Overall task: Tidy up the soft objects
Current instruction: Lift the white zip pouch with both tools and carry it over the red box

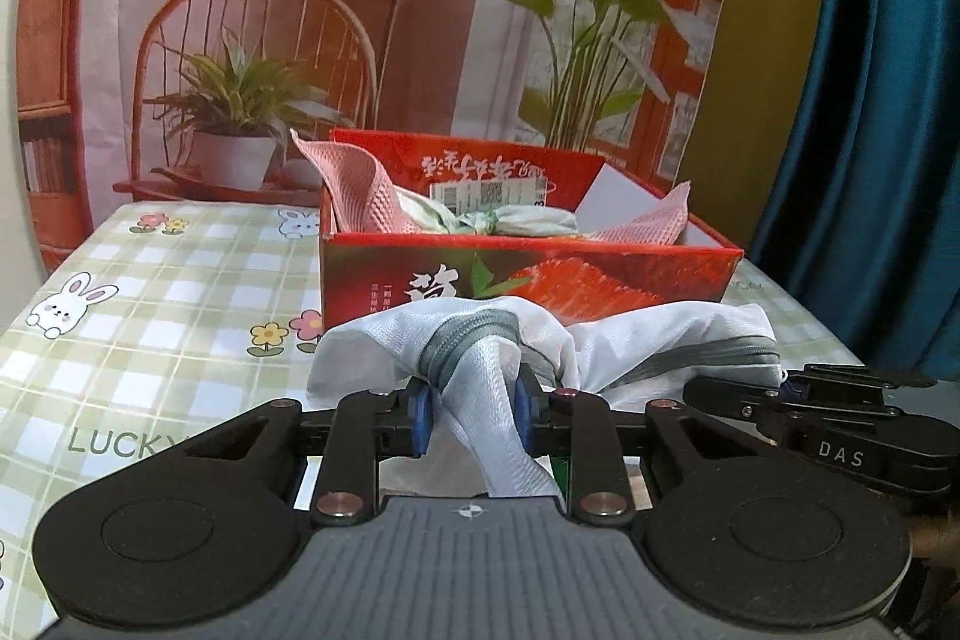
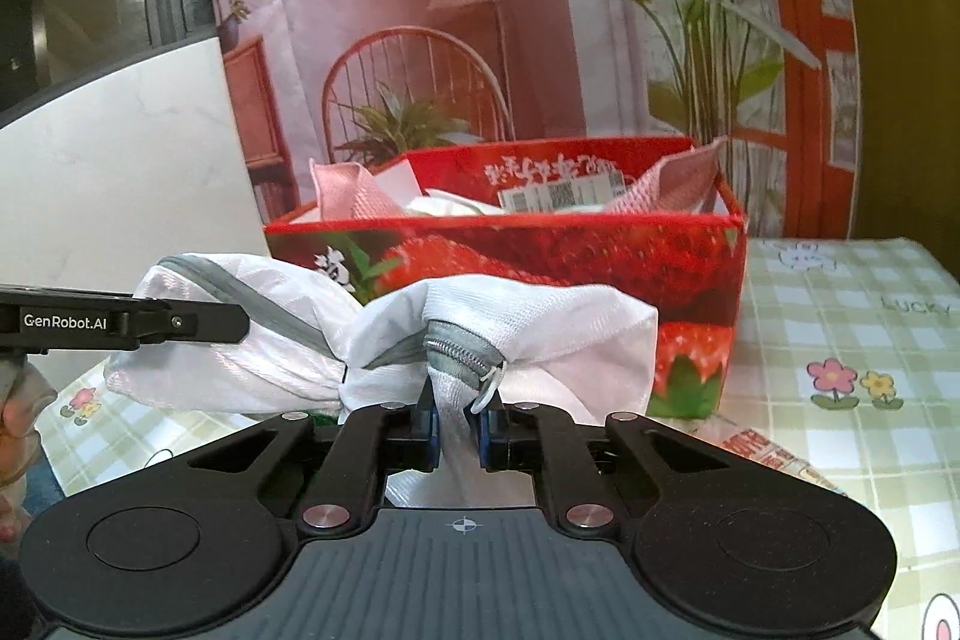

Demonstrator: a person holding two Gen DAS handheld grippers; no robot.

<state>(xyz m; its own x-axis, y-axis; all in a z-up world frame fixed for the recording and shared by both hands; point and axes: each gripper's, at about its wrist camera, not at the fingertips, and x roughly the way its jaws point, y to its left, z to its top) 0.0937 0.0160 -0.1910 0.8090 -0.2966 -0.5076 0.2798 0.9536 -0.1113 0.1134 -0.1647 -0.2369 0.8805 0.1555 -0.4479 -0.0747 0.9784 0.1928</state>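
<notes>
Both grippers, left (image 1: 471, 415) and right (image 2: 461, 427), clamp their fingers on the white mesh bag (image 1: 540, 340). It hangs bunched just before the red box (image 1: 528, 274)'s near wall, with checked desk (image 1: 180, 292) bare leftward.

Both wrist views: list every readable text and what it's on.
"LUCKY": green checked tablecloth.
"DAS": right gripper body, left wrist view.
"GenRobot.AI": left gripper body, right wrist view.
Red strawberry-print cardboard box: Chinese print and barcode label, too blurred to read.

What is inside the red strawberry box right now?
Inside the red strawberry box lie a pink waffle-textured cloth, a bundled white-and-green patterned cloth and a white card. The front wall and these items hide anything deeper.
</notes>
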